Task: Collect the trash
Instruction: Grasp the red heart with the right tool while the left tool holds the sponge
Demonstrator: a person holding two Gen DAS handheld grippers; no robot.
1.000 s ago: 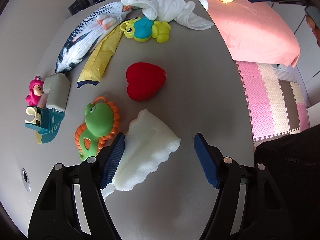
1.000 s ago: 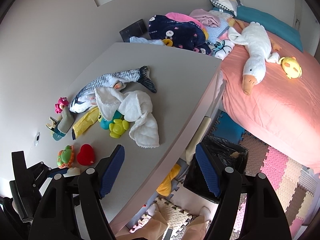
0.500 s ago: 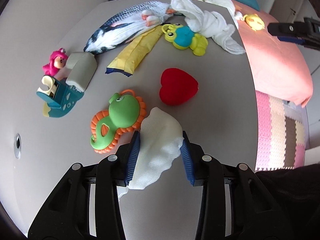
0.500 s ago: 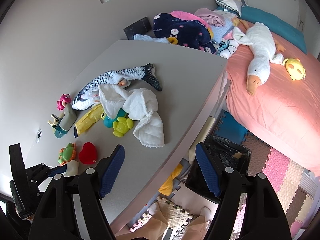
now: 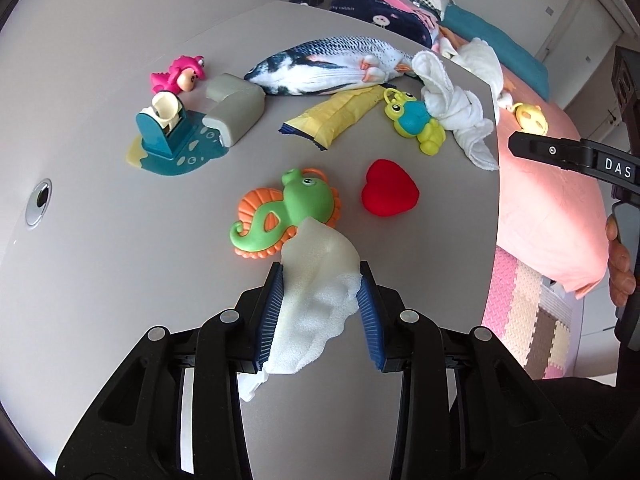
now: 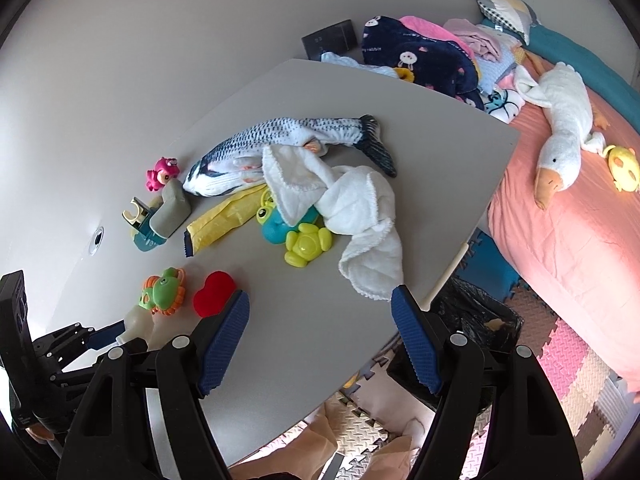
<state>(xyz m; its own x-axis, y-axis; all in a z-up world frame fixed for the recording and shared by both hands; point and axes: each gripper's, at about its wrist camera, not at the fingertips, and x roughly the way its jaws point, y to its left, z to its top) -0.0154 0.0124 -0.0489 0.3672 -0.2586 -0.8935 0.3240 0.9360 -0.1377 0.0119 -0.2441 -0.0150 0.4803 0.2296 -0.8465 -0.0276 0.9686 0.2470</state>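
- My left gripper (image 5: 322, 308) has its jaws closing on a crumpled piece of white foam (image 5: 316, 312), which sits pinched between the blue pads above the near part of the grey surface (image 5: 100, 280)
- The foam's far tip overlaps the green and orange seahorse toy (image 5: 286, 216) in the left wrist view; I cannot tell whether they touch
- My right gripper (image 6: 320, 340) has its jaws wide apart with nothing between them, over the surface's near edge
- Just beside the seahorse, toward the bed-side edge, lies a red heart (image 5: 390, 193)
- Below that edge, on the foam floor mats (image 6: 568, 360), stands a bin lined with a black bag (image 6: 476, 320)
- Further in, a yellow wrapper (image 5: 340, 118) lies flat, with a blue and yellow frog toy (image 5: 416, 122) next to it, partly under a white towel (image 5: 456, 100)
- Toward the wall-side edge are a teal stand (image 5: 172, 148), a grey block (image 5: 236, 114) touching it, and a pink figure (image 5: 178, 76) behind
- A plush fish (image 5: 328, 66) stretches across the far part of the surface
- Past the surface, a white plush goose (image 6: 564, 116) rests on the pink bed (image 6: 568, 232)
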